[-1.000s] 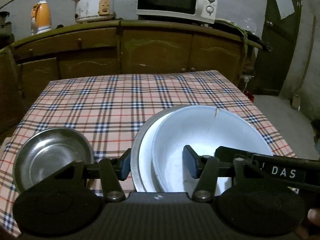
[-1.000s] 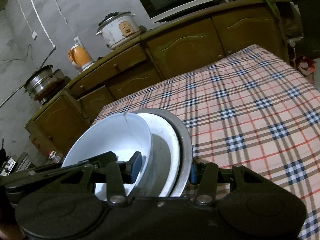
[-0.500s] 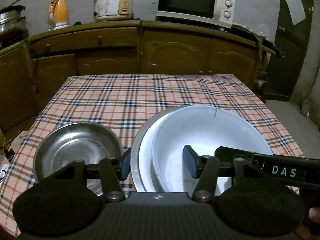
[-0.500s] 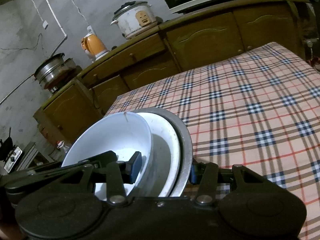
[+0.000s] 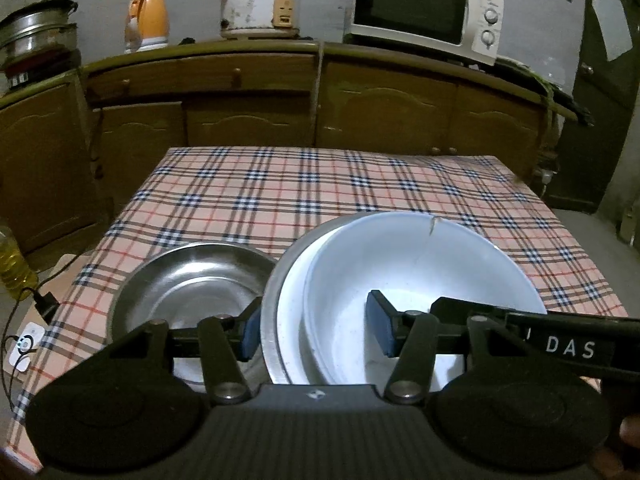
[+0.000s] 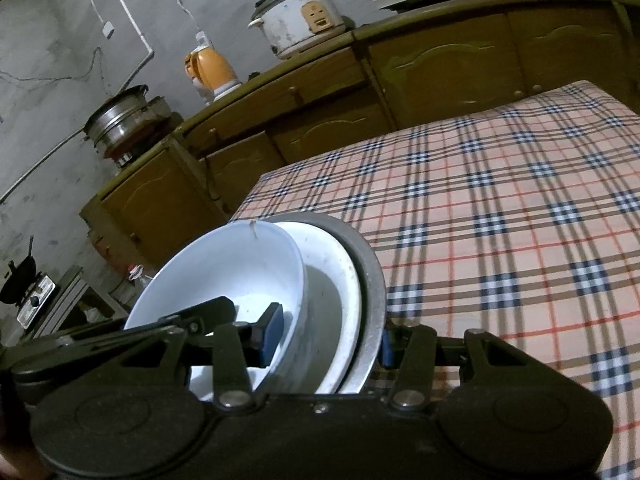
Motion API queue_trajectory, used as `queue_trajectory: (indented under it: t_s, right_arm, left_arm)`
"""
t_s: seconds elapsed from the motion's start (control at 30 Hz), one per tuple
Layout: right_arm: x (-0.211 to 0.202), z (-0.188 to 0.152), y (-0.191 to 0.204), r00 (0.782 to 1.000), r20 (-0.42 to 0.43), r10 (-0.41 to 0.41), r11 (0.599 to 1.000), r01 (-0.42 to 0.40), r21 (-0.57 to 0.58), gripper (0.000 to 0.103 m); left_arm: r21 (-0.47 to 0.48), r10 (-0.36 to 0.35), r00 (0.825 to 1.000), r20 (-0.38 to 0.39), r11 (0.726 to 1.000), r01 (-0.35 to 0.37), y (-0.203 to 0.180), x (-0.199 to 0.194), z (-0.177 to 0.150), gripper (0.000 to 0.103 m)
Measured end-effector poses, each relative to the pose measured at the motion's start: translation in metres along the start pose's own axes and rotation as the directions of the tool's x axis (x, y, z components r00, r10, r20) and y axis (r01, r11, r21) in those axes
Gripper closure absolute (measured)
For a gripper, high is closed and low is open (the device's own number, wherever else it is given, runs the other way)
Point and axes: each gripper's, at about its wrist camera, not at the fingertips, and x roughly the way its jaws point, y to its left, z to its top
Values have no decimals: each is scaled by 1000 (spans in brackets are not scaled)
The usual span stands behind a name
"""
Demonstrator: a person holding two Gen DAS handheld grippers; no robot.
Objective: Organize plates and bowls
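Note:
A stack of a white bowl (image 5: 424, 264) in a white plate (image 5: 294, 312) in a steel plate (image 5: 274, 292) is held above the checked table (image 5: 320, 188). My left gripper (image 5: 314, 334) is shut on the stack's left rim. My right gripper (image 6: 326, 338) is shut on the stack's right rim; the white bowl (image 6: 228, 276), white plate (image 6: 332, 280) and steel plate (image 6: 372, 280) show there too. The right gripper's finger (image 5: 500, 320) reaches into the bowl. A separate steel bowl (image 5: 192, 280) rests on the table, left of the stack.
Wooden cabinets (image 5: 320, 96) stand behind the table with a microwave (image 5: 424, 12), rice cooker (image 5: 260, 4), orange kettle (image 5: 148, 18) and steel pot (image 5: 36, 36). A bottle of oil (image 5: 12, 264) and a cable (image 5: 36, 304) lie off the table's left edge.
Both grippers moved left with the stack. The steel bowl on the table now sits closer to the stack's left side.

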Motion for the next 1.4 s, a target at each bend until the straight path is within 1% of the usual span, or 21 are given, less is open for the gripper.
queue_trajectory:
  t_s: [0.43, 0.67, 0.83, 1.0, 1.13, 1.4]
  right_arm:
    - [39, 3, 39, 999, -34, 25, 999, -25, -25, 46]
    - [59, 10, 58, 999, -32, 24, 1000, -24, -16, 46]
    - [75, 18, 69, 999, -31, 37, 999, -37, 2, 46]
    - [91, 23, 80, 999, -35, 35, 999, -35, 2, 46]
    - [103, 21, 85, 998, -54, 38, 999, -38, -7, 46]
    - [124, 11, 81, 995, -93, 30, 1000, -29, 10, 46]
  left_arm:
    - [-30, 31, 1000, -4, 999, -31, 44, 6, 8, 47]
    - [-17, 27, 1000, -7, 999, -27, 69, 15, 19, 47]
    - [1, 40, 999, 0, 999, -40, 83, 20, 28, 46]
    - [-7, 41, 999, 0, 999, -41, 97, 27, 34, 46]
    - [-23, 44, 999, -9, 999, -44, 107, 32, 31, 46]
    - [-28, 41, 998, -40, 999, -43, 116, 48, 22, 46]
